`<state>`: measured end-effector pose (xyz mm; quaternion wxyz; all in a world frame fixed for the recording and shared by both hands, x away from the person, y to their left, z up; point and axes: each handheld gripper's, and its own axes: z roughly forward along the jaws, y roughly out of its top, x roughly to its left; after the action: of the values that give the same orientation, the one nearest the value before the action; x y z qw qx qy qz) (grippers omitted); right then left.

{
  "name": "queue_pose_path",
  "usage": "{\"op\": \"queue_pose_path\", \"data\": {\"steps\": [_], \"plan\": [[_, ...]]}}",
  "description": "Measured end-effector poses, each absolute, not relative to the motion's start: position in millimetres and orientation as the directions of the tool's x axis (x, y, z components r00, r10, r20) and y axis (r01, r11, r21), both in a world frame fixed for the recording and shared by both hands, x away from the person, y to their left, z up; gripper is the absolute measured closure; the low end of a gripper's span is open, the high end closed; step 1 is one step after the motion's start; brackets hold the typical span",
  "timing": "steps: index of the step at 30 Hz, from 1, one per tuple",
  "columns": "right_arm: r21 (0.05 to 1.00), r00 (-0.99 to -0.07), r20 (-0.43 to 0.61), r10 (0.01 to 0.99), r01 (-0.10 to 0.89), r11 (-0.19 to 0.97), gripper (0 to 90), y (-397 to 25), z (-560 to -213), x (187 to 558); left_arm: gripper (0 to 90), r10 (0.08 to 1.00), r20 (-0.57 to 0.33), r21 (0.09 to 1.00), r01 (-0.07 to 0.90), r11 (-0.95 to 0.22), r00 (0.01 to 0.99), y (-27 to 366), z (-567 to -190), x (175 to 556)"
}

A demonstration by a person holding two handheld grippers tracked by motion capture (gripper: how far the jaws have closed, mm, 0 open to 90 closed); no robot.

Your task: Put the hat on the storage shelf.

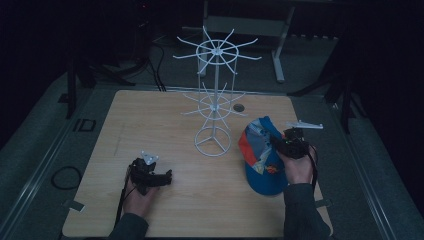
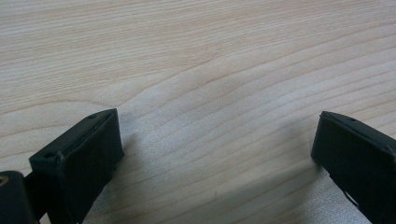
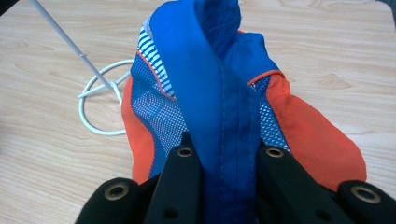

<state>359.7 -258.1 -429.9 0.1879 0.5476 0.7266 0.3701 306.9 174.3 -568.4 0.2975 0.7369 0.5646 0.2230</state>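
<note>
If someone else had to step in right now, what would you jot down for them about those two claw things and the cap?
Right gripper: fingers shut on the blue and orange cap, pinching a fold of blue fabric.
Left gripper: open, holding nothing, low over the wooden table.
White wire rack: upright mid-table, just left of the cap, hooks bare.
Done: cap grasped.
Left: probably hanging it on a hook.

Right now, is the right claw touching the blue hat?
Touching. In the right gripper view the right claw has both black jaws pressed against a fold of the blue hat, with the fabric pinched between them.
</note>
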Motion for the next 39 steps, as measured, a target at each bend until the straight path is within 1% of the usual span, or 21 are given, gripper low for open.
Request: {"op": "queue_pose_path", "data": {"steps": [14, 37, 39], "plan": [[0.765, -0.345, 0.121, 0.931, 0.63, 0.134, 83.7, -264, -417, 353, 2.3, 0.965, -0.007, 0.689, 0.7, -0.186, 0.263, 174, -568, 307], [0.82, -0.41, 0.07, 0.91, 0.542, 0.181, 82.8, -272, -388, 336, 2.3, 0.965, -0.009, 0.688, 0.702, -0.186, 0.264, 174, -568, 307], [0.826, -0.421, 0.079, 0.904, 0.535, 0.177, 82.6, -273, -386, 334, 2.3, 0.965, -0.008, 0.687, 0.702, -0.186, 0.264, 174, -568, 307]]}}
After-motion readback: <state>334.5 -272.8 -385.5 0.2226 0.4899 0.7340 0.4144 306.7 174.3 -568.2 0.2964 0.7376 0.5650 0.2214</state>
